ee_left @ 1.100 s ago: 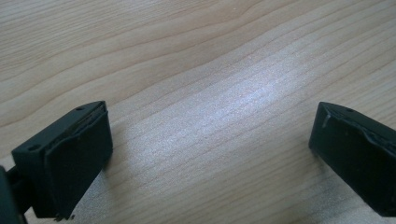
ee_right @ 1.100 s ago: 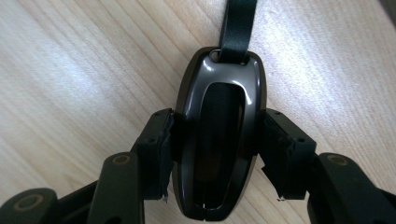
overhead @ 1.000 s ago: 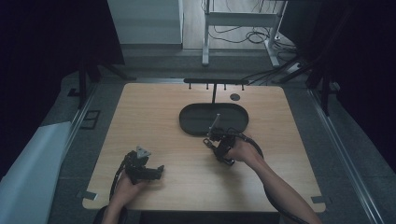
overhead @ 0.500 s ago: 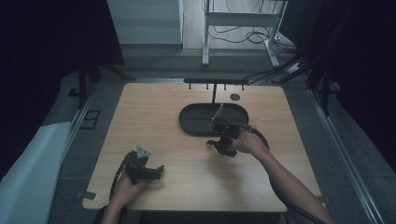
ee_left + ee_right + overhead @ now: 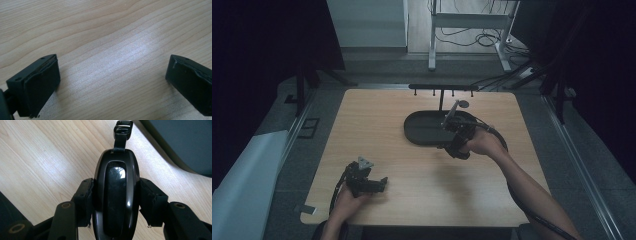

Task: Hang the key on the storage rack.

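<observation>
A glossy black oval fob (image 5: 115, 180) with a small strap loop (image 5: 123, 128) at its far end sits between the pads of my right gripper (image 5: 116, 195), which is shut on its two sides. The fob hangs in the air above the wooden table. In the high view my right gripper (image 5: 453, 144) is at the near right rim of a dark oval tray (image 5: 422, 131). Over bare wood at the table's near left, my left gripper (image 5: 379, 184) stands open; in its own view the left gripper (image 5: 112, 82) has nothing between its jaws.
A thin black rack (image 5: 442, 87) with several small pegs stands on a post behind the tray. The table's (image 5: 377, 120) far edge lies just past it. Cables trail from both grippers toward the near edge.
My right gripper has risen with the fob and shifted toward the far right, up to the tray's near rim. The left gripper has stayed put.
</observation>
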